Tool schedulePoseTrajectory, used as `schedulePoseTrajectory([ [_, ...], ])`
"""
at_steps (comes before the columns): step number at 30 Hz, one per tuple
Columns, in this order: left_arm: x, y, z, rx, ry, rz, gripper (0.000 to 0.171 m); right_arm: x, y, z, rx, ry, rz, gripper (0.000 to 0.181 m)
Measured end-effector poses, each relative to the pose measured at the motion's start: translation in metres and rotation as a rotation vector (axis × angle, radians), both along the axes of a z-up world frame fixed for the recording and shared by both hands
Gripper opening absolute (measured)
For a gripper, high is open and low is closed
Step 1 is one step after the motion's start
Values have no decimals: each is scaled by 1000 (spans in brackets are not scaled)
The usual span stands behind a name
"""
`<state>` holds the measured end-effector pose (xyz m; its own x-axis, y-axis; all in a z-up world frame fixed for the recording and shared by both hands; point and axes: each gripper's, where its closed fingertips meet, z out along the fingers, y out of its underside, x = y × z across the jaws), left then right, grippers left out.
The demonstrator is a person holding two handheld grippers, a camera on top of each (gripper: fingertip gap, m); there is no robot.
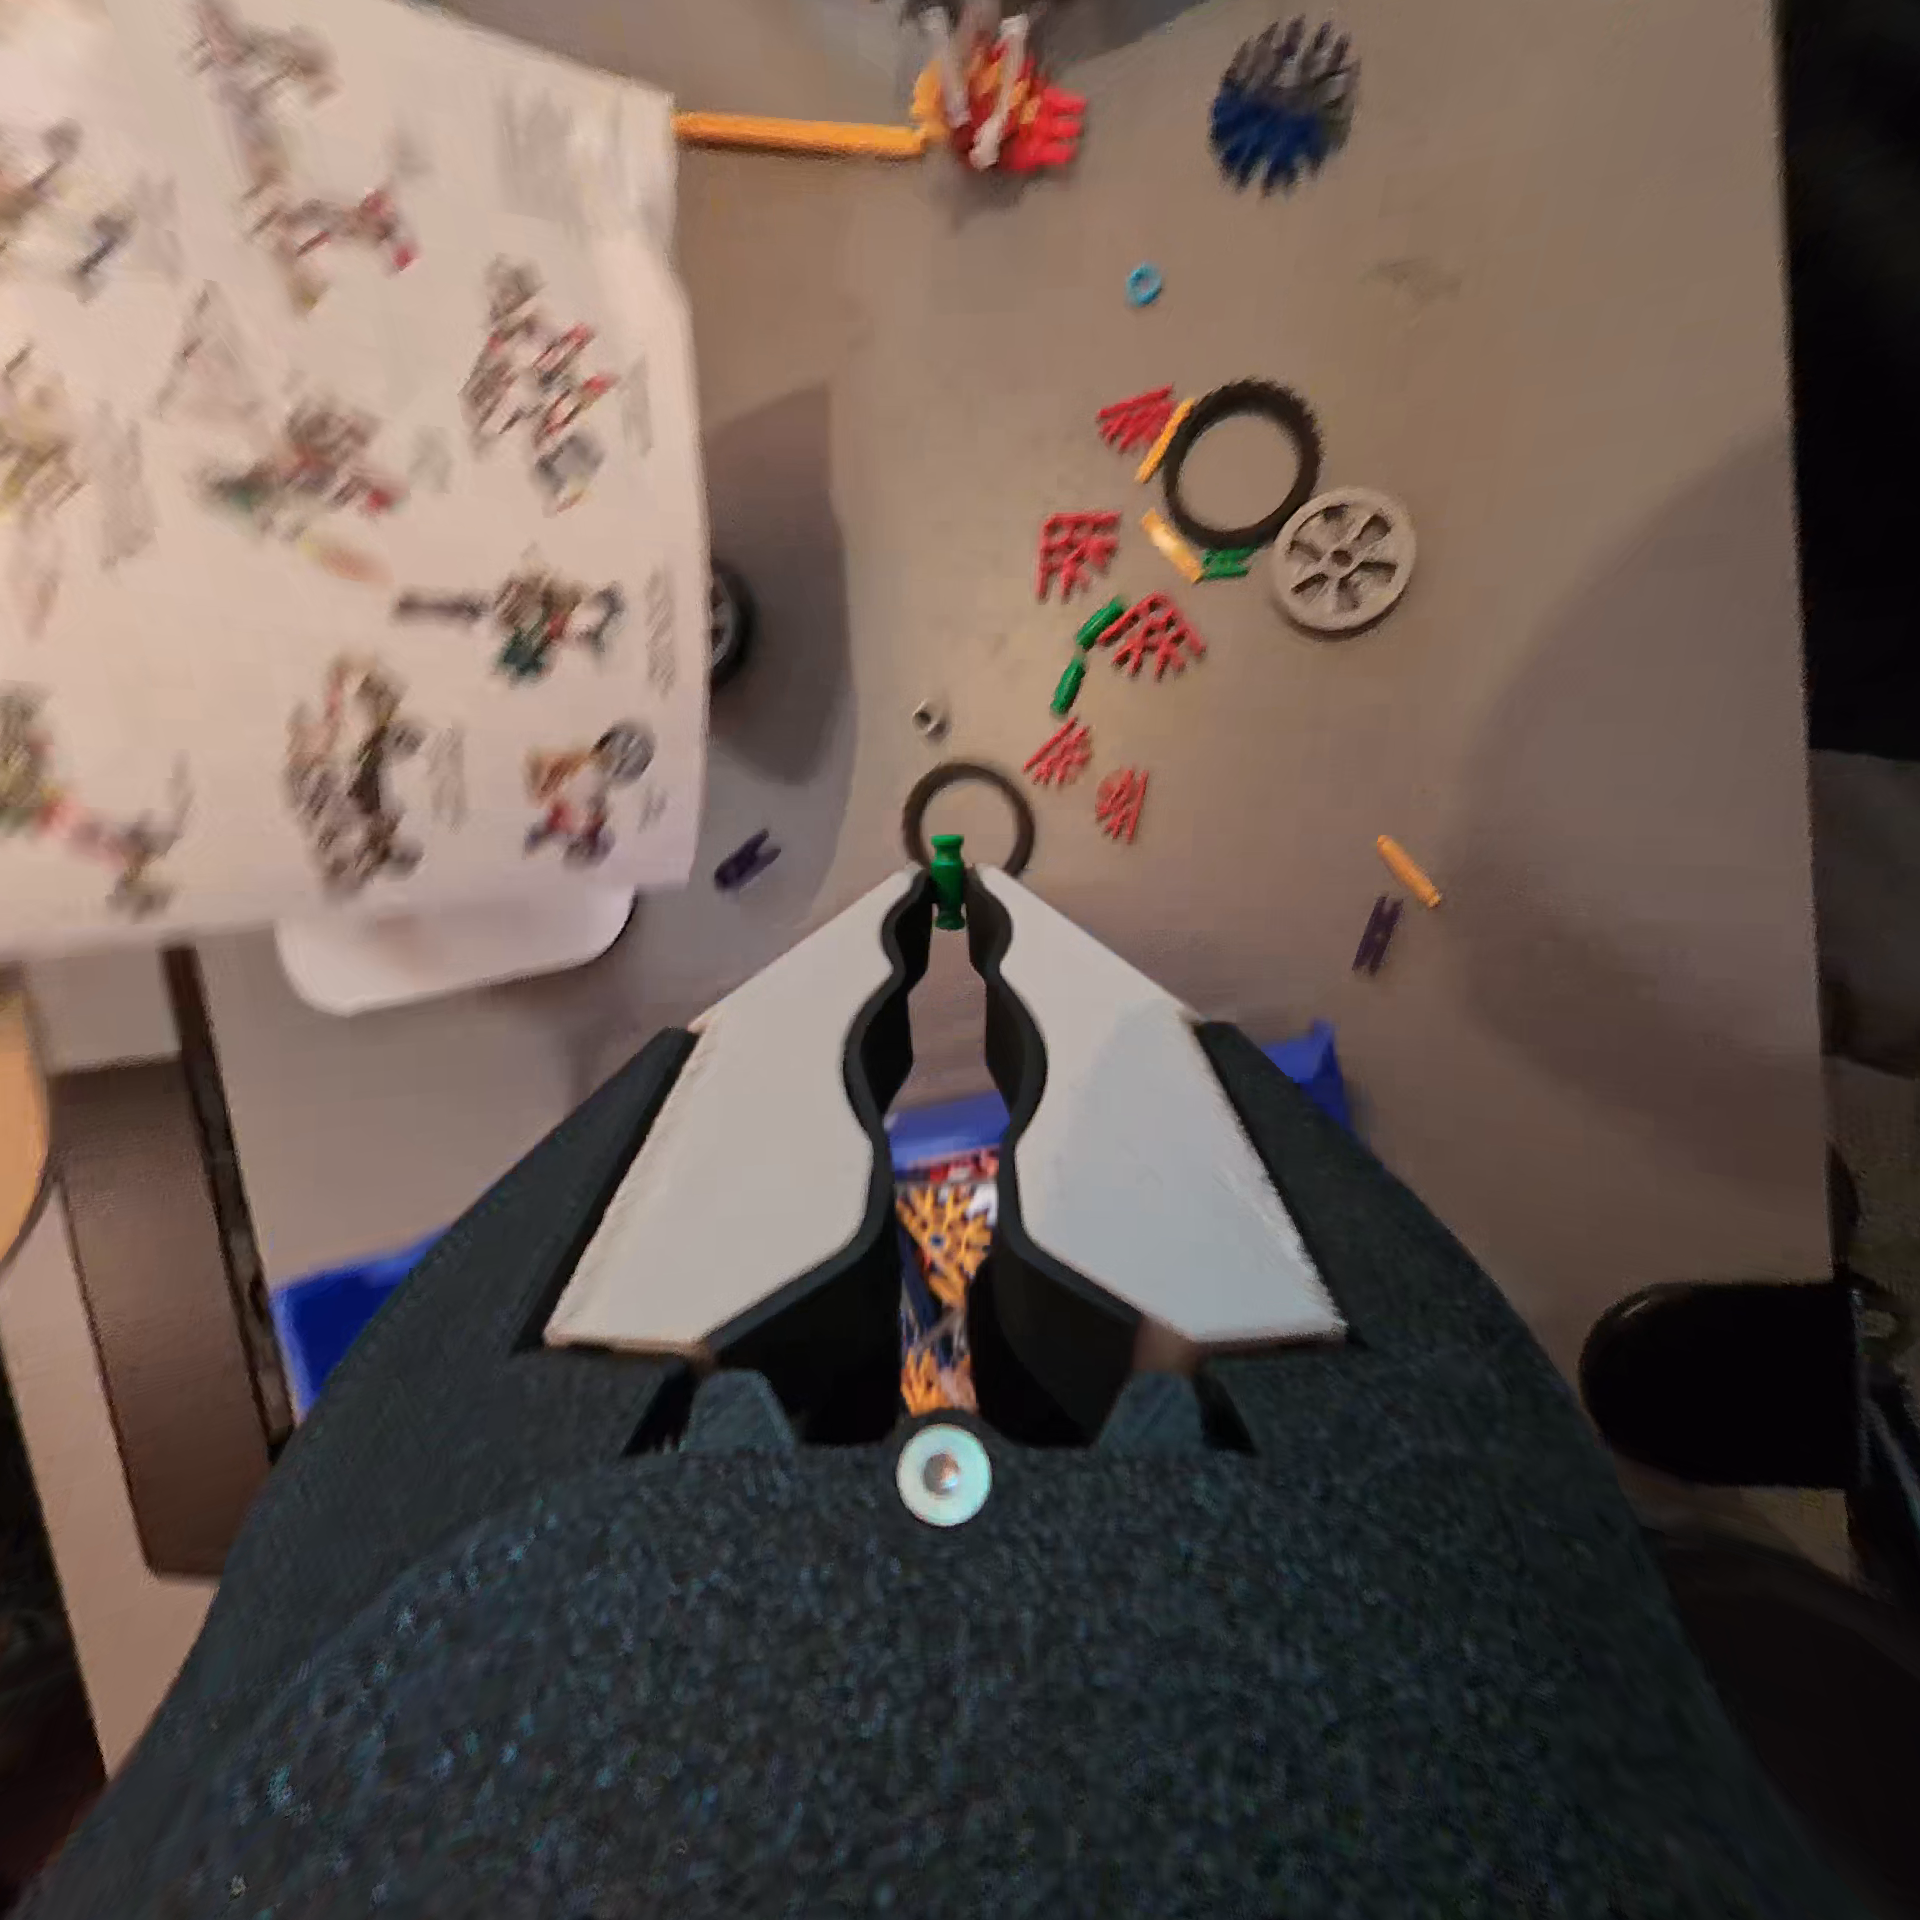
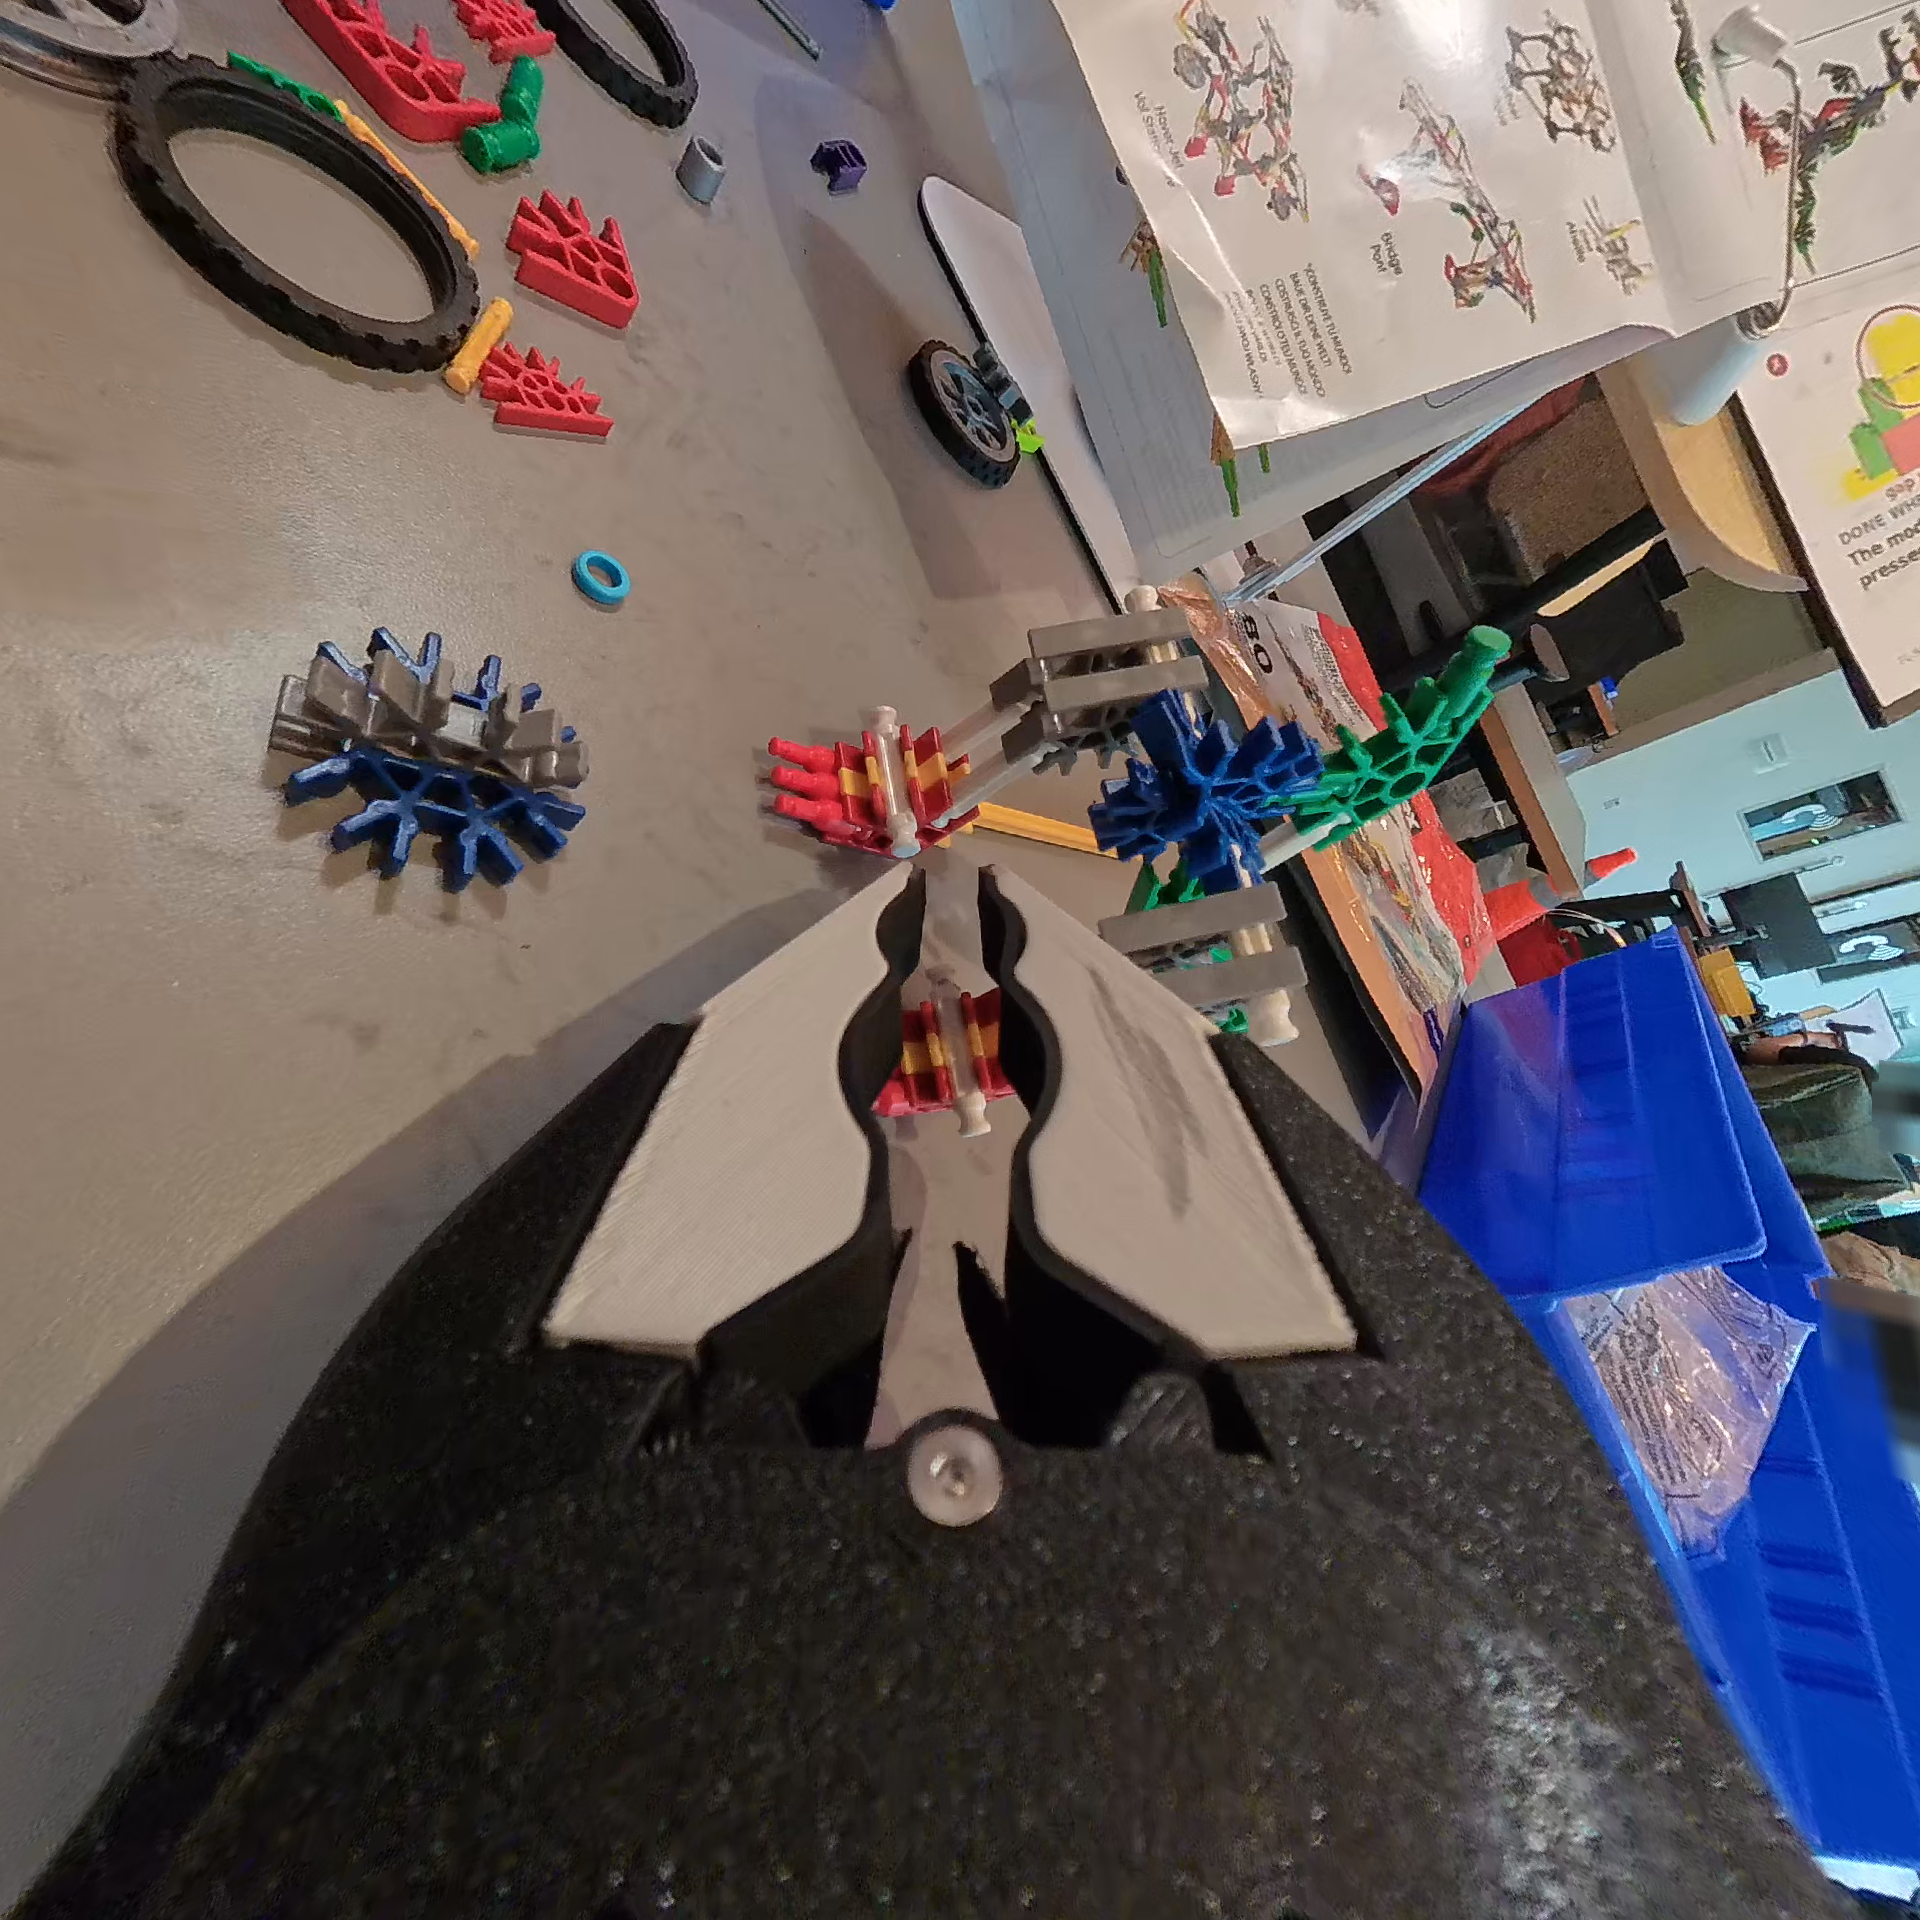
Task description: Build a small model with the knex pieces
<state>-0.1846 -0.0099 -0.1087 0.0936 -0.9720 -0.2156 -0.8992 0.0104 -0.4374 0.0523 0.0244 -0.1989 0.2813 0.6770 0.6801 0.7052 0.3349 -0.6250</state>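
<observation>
My left gripper (image 1: 948,891) is shut on a short green rod (image 1: 947,868), held upright at the fingertips above the grey table (image 1: 935,436). Just beyond it on the table lies a small black ring (image 1: 1013,805). My right gripper (image 2: 951,888) is shut on a pale grey rod at the end of a built model, right by its red-and-yellow connector stack (image 2: 883,790). The model carries on to the right with grey pieces, a blue snowflake connector (image 2: 1205,779) and a green connector (image 2: 1403,748). The model also shows in the left wrist view (image 1: 997,104), at the far edge.
Loose parts lie on the table: a large black tyre (image 1: 1172,488), a grey wheel (image 1: 1345,558), red connectors (image 1: 1075,551), a blue-and-grey connector cluster (image 2: 436,769), and a small wheel (image 2: 966,416). An instruction sheet (image 1: 312,468) hangs at the left. A blue bin (image 2: 1600,1122) stands beside the right gripper. There is about 25 cm between the tips of the two grippers. Between my left fingertips and the grey wheel (image 1: 1345,558) there is roughly 15 cm.
</observation>
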Motion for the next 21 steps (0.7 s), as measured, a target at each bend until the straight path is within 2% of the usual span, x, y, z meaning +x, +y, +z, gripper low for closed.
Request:
schedulePoseTrajectory([
  [5,53,-15,-49,-99,133,-148,6,0,-1,2,-1,11,9,10],
  [10,60,-20,-92,-234,238,-178,6,-1,-3,3,4,18,21,10],
  [12,61,-16,-95,-208,267,-191,6,-1,-4,3,4,18,25,10],
  [15,62,-18,-103,-250,274,-188,7,-1,-5,4,2,23,31,10],
  [18,54,-13,-112,-223,334,-185,14,-1,-5,4,1,28,34,10],
  [21,58,-6,-97,-169,299,-157,18,-1,-6,5,1,31,37,10],
])
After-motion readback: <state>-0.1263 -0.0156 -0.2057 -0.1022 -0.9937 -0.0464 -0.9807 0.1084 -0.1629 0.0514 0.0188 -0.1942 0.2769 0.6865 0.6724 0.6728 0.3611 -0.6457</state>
